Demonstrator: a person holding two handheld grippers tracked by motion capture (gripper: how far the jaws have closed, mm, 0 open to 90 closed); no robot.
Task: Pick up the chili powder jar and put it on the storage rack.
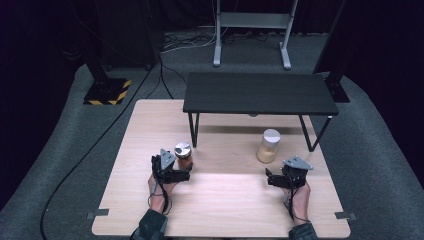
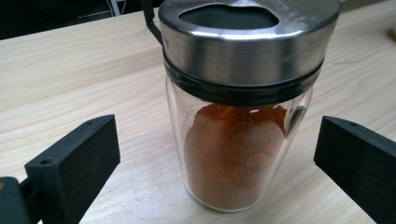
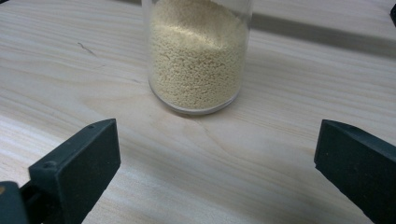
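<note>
A glass jar of red-orange powder point(image 2: 236, 158) with a steel lid point(image 2: 247, 42) stands on the wooden table. My left gripper point(image 2: 217, 142) is open; the jar sits in the gap and neither pad touches the glass. From above, that jar point(image 1: 183, 154) stands just beyond the left gripper point(image 1: 180, 169). A second glass jar of pale beige grains point(image 3: 198, 60) stands upright a short way ahead of my right gripper point(image 3: 217, 144), whose open jaws are empty. In the high view this jar point(image 1: 269, 146) is up and left of the right gripper point(image 1: 280, 175).
A low black shelf point(image 1: 257, 93) on thin legs stands across the table's far half, behind both jars. The wooden tabletop point(image 1: 225, 200) stretches bare between and in front of my hands. Cables and a metal stand lie on the floor beyond.
</note>
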